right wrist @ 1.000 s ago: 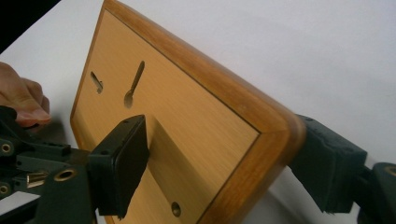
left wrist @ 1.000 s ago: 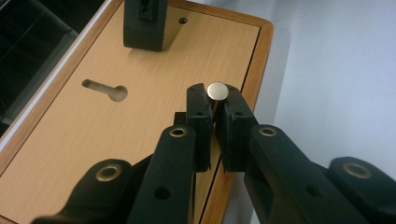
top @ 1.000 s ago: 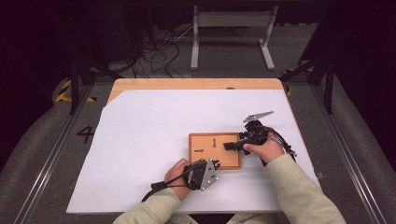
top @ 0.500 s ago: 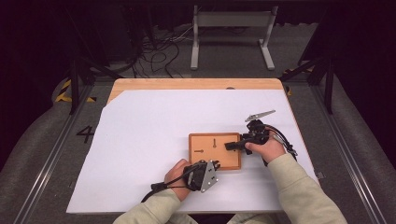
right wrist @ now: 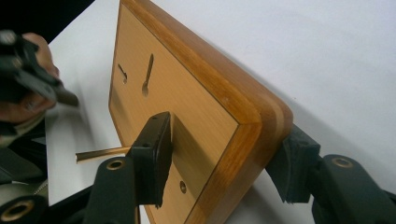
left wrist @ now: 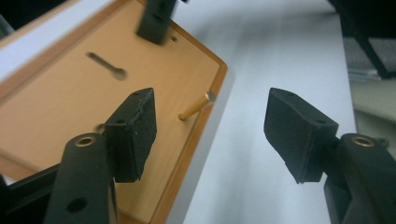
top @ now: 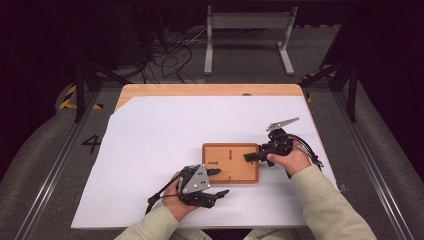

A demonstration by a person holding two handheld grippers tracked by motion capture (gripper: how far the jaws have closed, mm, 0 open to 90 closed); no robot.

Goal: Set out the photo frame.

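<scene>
A wooden board (top: 230,163) lies flat on the white-covered worktop (top: 165,140), right of centre and toward the near edge. The right claw (right wrist: 219,163) clamps the board's right edge. The left claw (top: 216,182) gapes wide at its near-left corner, holding nothing. A thin brass peg (left wrist: 196,106) stands up from the board between them.

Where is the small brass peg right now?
The brass peg stands up from the wooden board near its edge, between the left gripper jaws in the left gripper view.
</scene>
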